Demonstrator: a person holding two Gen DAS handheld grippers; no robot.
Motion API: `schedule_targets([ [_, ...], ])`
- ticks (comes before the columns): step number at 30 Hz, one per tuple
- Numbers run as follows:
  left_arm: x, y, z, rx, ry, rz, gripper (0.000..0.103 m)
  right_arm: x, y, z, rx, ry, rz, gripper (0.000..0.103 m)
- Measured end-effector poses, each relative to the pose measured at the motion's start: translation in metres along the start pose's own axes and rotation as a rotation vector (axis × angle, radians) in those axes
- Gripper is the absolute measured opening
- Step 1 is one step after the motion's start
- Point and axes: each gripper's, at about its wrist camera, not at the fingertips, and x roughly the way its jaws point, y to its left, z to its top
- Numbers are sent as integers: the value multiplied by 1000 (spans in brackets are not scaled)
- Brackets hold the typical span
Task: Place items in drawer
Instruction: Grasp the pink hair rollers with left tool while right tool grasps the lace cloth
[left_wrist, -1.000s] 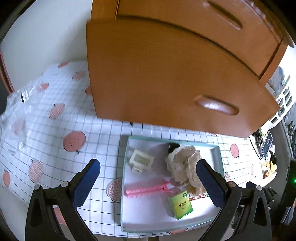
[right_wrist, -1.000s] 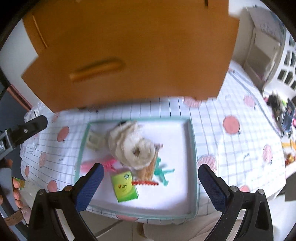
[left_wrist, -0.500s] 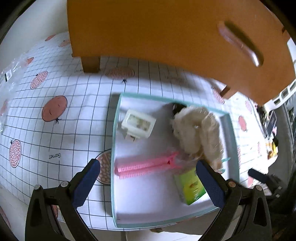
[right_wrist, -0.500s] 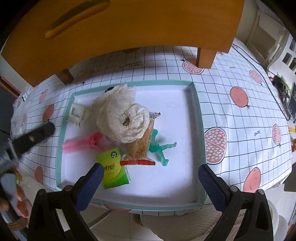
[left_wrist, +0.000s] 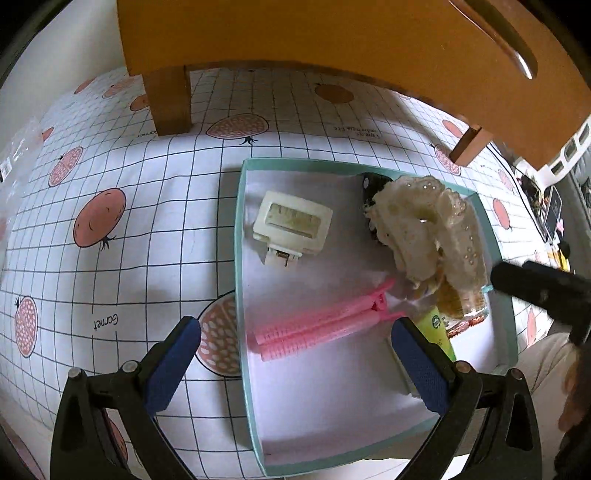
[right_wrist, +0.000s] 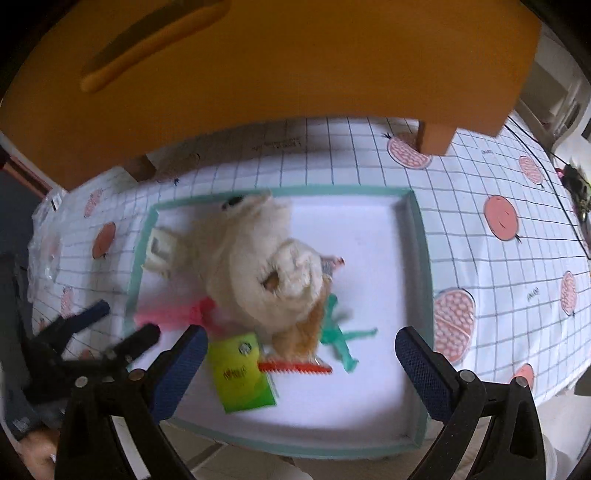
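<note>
A teal-rimmed white tray lies on the table below an orange wooden drawer unit. In it are a pink hair clip, a cream hair claw, a cream scrunchie, a green packet, a teal clip and a snack packet. My left gripper is open just above the pink clip. My right gripper is open over the green packet and snack packet.
The table wears a white grid cloth with pink fruit prints. The drawer unit's wooden feet stand behind the tray. Clear plastic wrap lies at the far left. Cables and small clutter sit at the right.
Both grippers have dropped lower and closer to the tray; the drawer front slid up out of the middle of view. The left gripper now hovers right over the pink clip.
</note>
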Motion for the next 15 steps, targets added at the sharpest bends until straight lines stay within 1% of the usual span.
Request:
schedule_targets([
  [3, 2, -3, -2, 29, 0, 1, 103, 4, 4, 5, 15, -2, 28, 102],
  [7, 4, -7, -4, 56, 4, 9, 103, 12, 15, 10, -20, 0, 28, 98],
  [10, 5, -11, -5, 80, 4, 14, 103, 17, 20, 9, -39, -1, 27, 93],
  [14, 8, -15, -4, 103, 8, 24, 103, 26, 20, 7, -53, 11, 12, 84],
  [15, 9, -15, -3, 110, 10, 23, 103, 28, 20, 7, -52, 16, 6, 83],
])
